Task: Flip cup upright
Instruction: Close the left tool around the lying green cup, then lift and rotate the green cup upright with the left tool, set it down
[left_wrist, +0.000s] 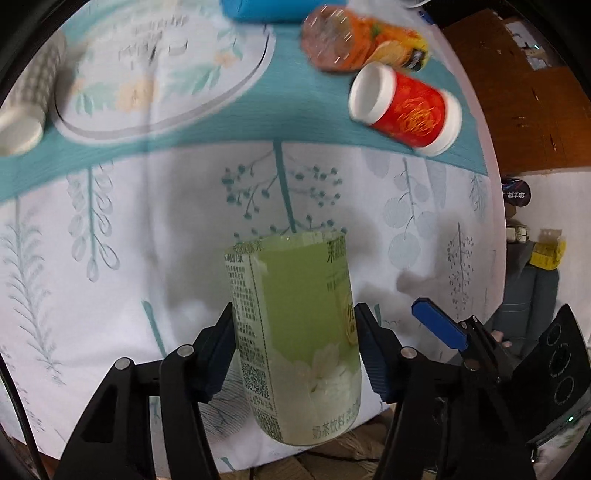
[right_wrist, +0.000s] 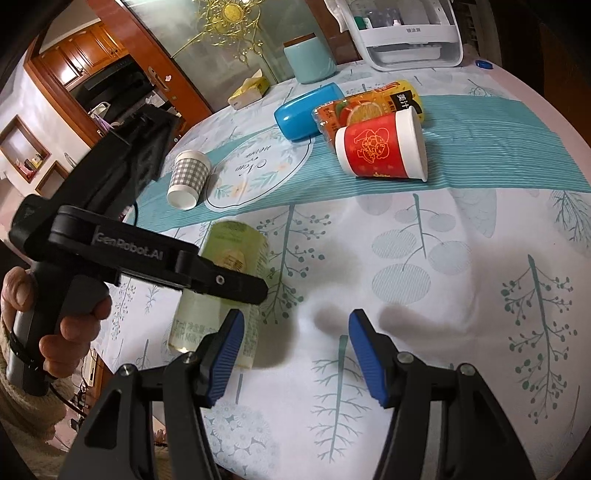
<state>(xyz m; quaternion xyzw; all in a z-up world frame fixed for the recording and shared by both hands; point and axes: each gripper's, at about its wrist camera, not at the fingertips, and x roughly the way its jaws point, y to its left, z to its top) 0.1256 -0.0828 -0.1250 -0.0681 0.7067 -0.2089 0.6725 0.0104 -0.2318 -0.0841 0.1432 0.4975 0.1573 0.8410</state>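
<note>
Clamped between the blue pads of the left gripper (left_wrist: 295, 347), the pale green cup (left_wrist: 295, 332) is held by its sides near the front edge of the patterned tablecloth (left_wrist: 110, 221). Its long axis is roughly vertical, slightly tilted. Just beside it, the right gripper (right_wrist: 295, 354) is seen with jaws parted, grasping nothing.

A glossy, translucent green plastic cup (left_wrist: 295, 332) with a printed label is pressed between the ribbed blue rubber-like pads (left_wrist: 373, 354) of the left gripper (left_wrist: 295, 347), whose arms are moulded in matt black plastic. The tablecloth (right_wrist: 443, 295) is seen as matt printed cloth. The red cup (right_wrist: 380, 151) looks like smooth paper, as does the checked cup (right_wrist: 188, 177).
</note>
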